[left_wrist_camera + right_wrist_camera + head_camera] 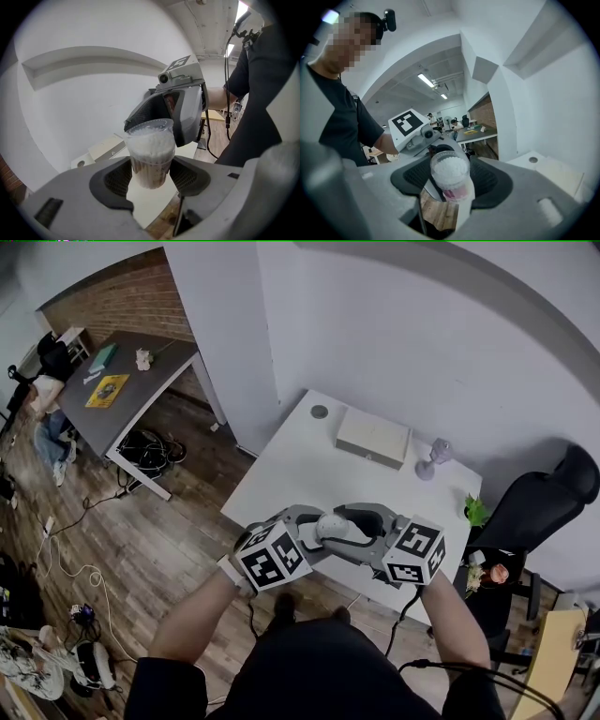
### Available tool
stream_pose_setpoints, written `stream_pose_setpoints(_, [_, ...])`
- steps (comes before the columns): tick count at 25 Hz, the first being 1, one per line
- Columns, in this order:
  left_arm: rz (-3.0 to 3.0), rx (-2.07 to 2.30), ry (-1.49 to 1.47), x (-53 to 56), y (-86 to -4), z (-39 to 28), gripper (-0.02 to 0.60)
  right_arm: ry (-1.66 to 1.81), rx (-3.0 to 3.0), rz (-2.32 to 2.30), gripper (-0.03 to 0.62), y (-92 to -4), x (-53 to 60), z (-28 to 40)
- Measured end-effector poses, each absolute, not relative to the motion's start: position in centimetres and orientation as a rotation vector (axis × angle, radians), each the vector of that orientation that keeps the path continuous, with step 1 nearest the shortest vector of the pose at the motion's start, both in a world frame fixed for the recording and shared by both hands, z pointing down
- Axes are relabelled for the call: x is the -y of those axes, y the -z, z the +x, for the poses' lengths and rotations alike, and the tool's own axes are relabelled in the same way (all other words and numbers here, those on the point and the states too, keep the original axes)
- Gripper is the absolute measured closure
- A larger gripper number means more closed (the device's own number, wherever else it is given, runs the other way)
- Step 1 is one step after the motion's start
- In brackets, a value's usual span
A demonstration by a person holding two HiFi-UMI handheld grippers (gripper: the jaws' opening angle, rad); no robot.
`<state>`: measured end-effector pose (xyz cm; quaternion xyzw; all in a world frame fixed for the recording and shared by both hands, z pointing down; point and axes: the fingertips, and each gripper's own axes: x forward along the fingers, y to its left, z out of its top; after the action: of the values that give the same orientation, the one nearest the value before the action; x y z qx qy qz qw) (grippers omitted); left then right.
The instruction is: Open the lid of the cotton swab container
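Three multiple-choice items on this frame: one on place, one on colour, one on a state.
1. Where is the cotton swab container? A in a drawer; B between the jaws of the left gripper and right gripper; C in a sink.
2. Colour of the swab tips? A blue; B black; C white.
3. The left gripper is: A open, empty; B shut on the container; C open beside it.
Key: B, both gripper views show it there; C, white tips fill it; B, its jaws clamp the sides.

Bench (281, 479): box (373, 437) at far edge, grey disc (320, 412) far-left corner, glass (436, 457) far right; black chair (544, 498) off its right side.
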<state>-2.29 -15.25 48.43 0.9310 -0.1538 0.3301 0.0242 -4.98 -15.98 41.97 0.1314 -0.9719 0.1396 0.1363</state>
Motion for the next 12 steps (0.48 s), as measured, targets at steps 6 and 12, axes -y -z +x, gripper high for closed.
stream_pose_setpoints(6, [2.864, 0.471, -1.017, 14.6, -49.0, -2.8, 0.334, -0.439, 2.894, 0.448, 0.319, -40.3, 16.6, -4.6])
stream_pose_setpoints(12, [2.859, 0.460, -1.017, 14.0, -49.5, -2.7, 0.334, -0.436, 2.942, 0.505, 0.321, -38.9, 17.8, -4.2])
